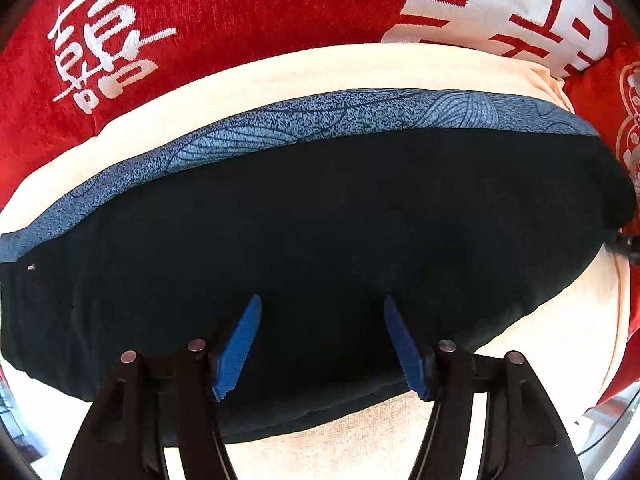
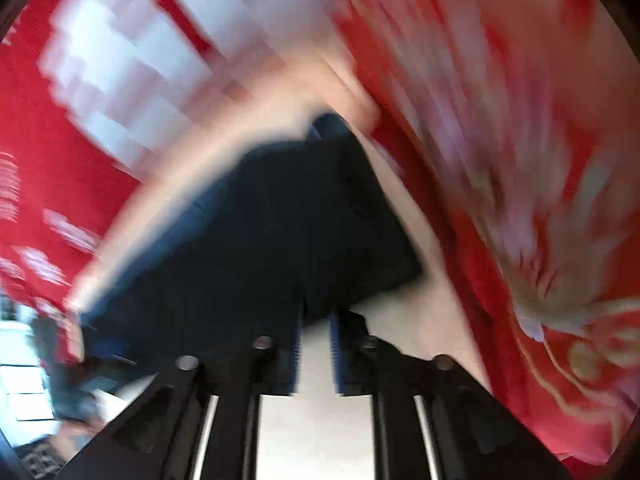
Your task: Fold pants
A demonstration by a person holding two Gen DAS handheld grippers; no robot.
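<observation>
My left tongs (image 1: 322,344) hang open over the folded dark pants (image 1: 320,220). My right tongs (image 2: 314,354) stand slightly parted, gripping nothing in the blurred view. Closing carelessly could drag the top layer and undo the fold.

Dark folded pants (image 1: 320,220), patterned blue band along far edge, lying flat.

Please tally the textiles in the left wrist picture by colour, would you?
Dark navy pants, folded: 1
Cream cloth under them: 1
Red fabrics with white print: 3, at left, top right and right edge
Total: 5
</observation>
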